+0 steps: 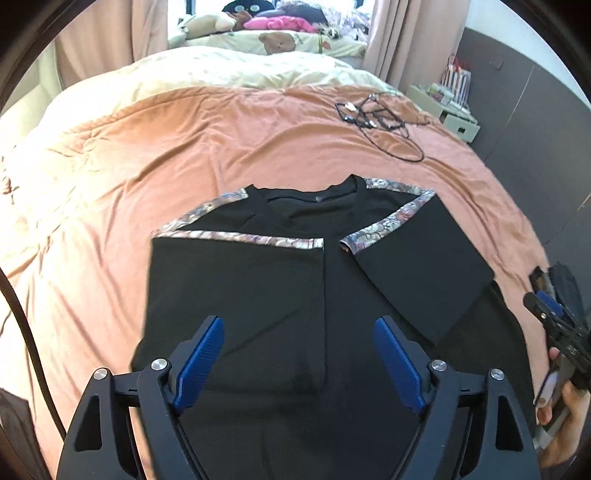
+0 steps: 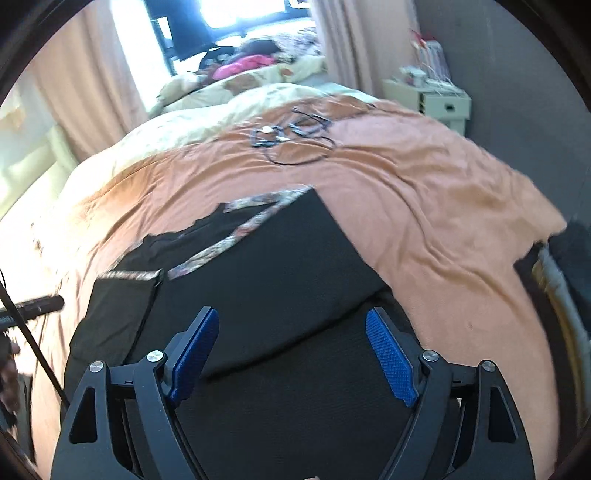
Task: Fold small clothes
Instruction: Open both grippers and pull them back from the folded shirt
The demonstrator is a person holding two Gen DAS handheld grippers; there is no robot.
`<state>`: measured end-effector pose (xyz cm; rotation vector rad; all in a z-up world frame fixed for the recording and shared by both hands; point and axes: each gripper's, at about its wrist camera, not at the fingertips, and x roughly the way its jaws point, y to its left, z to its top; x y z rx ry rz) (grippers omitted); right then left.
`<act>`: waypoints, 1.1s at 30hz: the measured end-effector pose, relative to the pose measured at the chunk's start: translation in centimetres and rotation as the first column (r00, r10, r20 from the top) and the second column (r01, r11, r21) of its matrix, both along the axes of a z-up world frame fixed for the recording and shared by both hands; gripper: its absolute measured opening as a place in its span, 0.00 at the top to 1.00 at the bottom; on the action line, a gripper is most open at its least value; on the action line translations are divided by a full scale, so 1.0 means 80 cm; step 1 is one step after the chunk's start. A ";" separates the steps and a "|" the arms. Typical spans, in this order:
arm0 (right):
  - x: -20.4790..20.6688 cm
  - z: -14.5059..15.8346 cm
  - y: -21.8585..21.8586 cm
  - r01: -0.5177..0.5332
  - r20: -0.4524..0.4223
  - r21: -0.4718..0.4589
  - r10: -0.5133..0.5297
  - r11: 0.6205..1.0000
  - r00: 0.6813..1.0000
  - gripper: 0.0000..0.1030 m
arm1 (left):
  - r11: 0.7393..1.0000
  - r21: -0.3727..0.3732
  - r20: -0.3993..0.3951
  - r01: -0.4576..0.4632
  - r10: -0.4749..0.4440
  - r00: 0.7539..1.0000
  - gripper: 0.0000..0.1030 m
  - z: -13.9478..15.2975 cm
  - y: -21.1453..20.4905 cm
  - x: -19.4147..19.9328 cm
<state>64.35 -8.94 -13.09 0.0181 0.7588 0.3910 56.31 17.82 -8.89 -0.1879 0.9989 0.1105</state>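
Note:
A black shirt [image 1: 288, 280] with patterned shoulder stripes lies flat on the orange bedspread [image 1: 110, 177], collar away from me. Both sleeves are folded inward over the body: the left sleeve [image 1: 236, 295] and the right sleeve [image 1: 428, 266]. My left gripper [image 1: 297, 325] is open and empty, hovering above the shirt's lower middle. My right gripper [image 2: 291, 317] is open and empty above the shirt's right side [image 2: 280, 266], over the folded right sleeve. The right gripper also shows at the right edge of the left wrist view [image 1: 554, 314], held in a hand.
A tangle of black cables [image 1: 380, 122] lies on the bedspread beyond the shirt. A cream duvet [image 1: 229, 70] and a pile of toys and clothes [image 1: 273, 18] lie at the far end. A small white nightstand [image 1: 454, 107] stands at the right.

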 end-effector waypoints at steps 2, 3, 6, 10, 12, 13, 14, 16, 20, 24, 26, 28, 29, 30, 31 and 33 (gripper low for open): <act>-0.026 0.006 -0.001 -0.011 0.026 -0.003 0.011 1.000 1.000 0.21 | 1.000 0.011 0.035 0.005 -0.005 0.999 0.18 0.019 0.006 -0.029; -0.037 0.007 -0.002 -0.021 0.024 0.005 0.021 1.000 0.999 0.21 | 1.000 0.013 0.050 0.005 -0.005 0.999 0.18 0.026 0.008 -0.040; -0.063 0.010 -0.009 -0.034 0.010 0.013 0.034 0.999 0.999 0.21 | 1.000 0.001 0.085 -0.008 0.008 0.996 0.18 0.047 0.018 -0.079; -0.103 0.033 -0.033 -0.042 0.043 0.000 0.042 0.999 0.998 0.21 | 1.000 -0.004 0.117 -0.018 0.018 0.993 0.18 0.073 0.025 -0.125; -0.120 0.044 -0.041 -0.052 0.055 0.004 0.052 0.999 0.997 0.21 | 1.000 -0.008 0.152 -0.019 0.020 0.988 0.18 0.089 0.028 -0.152; -0.129 0.051 -0.046 -0.055 0.061 0.003 0.055 0.998 0.997 0.21 | 1.000 -0.011 0.164 -0.023 0.024 0.986 0.18 0.096 0.031 -0.163; -0.137 0.056 -0.051 -0.060 0.066 0.003 0.060 0.998 0.996 0.21 | 0.999 -0.017 0.175 -0.030 0.032 0.984 0.18 0.102 0.034 -0.175; -0.153 0.067 -0.059 -0.060 0.076 -0.005 0.060 0.998 0.995 0.21 | 0.998 -0.047 0.194 -0.037 0.046 0.980 0.18 0.112 0.038 -0.196; -0.186 0.087 -0.073 -0.041 0.122 -0.051 0.047 0.998 0.991 0.21 | 0.996 -0.080 0.218 -0.045 0.061 0.974 0.18 0.126 0.045 -0.236; -0.219 0.101 -0.090 -0.060 0.158 -0.050 0.067 0.997 0.985 0.21 | 0.996 -0.055 0.254 -0.069 0.081 0.964 0.18 0.136 0.047 -0.276; -0.232 0.103 -0.100 -0.063 0.163 -0.059 0.071 0.996 0.984 0.21 | 0.995 -0.054 0.272 -0.084 0.096 0.958 0.18 0.137 0.049 -0.300; -0.242 0.102 -0.109 -0.065 0.155 -0.069 0.075 0.995 0.985 0.21 | 0.994 -0.060 0.271 -0.095 0.108 0.957 0.18 0.136 0.052 -0.316; -0.249 0.102 -0.114 -0.066 0.156 -0.083 0.078 0.994 0.985 0.21 | 0.993 -0.060 0.265 -0.104 0.116 0.957 0.18 0.134 0.053 -0.327; -0.256 0.103 -0.119 -0.062 0.164 -0.093 0.077 0.994 0.983 0.21 | 0.992 -0.052 0.262 -0.112 0.121 0.957 0.18 0.133 0.053 -0.333; -0.264 0.105 -0.125 -0.058 0.178 -0.100 0.076 0.993 0.981 0.21 | 0.992 -0.034 0.260 -0.125 0.130 0.957 0.18 0.133 0.051 -0.343; -0.278 0.109 -0.135 -0.059 0.208 -0.101 0.079 0.993 0.975 0.21 | 0.991 -0.013 0.272 -0.133 0.132 0.953 0.18 0.133 0.048 -0.362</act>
